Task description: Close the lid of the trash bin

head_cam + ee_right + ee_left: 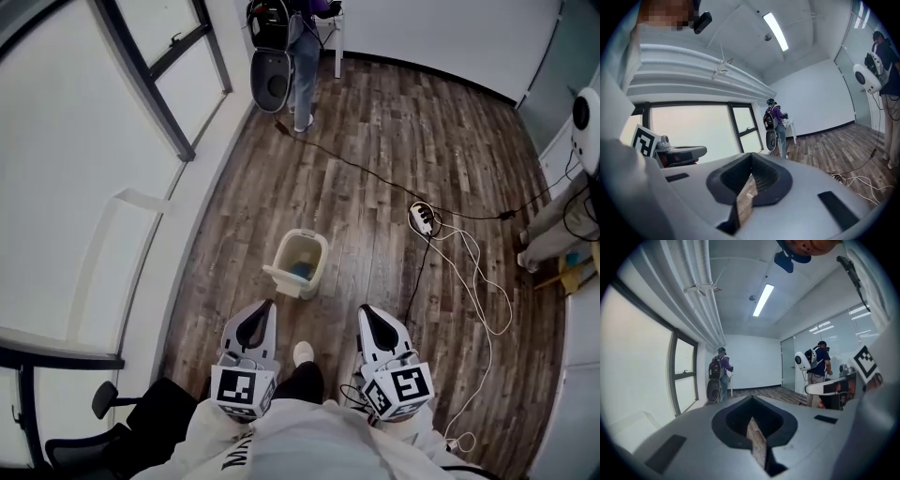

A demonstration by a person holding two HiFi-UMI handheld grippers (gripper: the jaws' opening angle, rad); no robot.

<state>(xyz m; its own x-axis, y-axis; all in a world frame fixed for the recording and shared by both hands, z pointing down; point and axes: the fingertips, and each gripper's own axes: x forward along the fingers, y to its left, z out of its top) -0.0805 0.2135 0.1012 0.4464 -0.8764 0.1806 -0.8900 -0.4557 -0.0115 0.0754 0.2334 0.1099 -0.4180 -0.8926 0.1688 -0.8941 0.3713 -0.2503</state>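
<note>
A small cream trash bin (pixel 309 249) stands on the wood floor ahead of me, its top open. Its lid (pixel 282 278) hangs tipped at the near left side, and something blue (pixel 301 270) lies inside. My left gripper (pixel 269 304) is held low, just short of the bin and to its left, jaws shut and empty. To the bin's right and about as near to me, my right gripper (pixel 363 309) is also shut and empty. Neither touches the bin. Both gripper views look out level across the room and the bin is hidden in them.
A white power strip (pixel 424 219) with loose cables (pixel 483 281) lies right of the bin. One person with a backpack (pixel 300 52) stands at the far end, another person (pixel 558 225) at the right edge. A window wall (pixel 112 141) runs along the left, with a black chair (pixel 108 412) near me.
</note>
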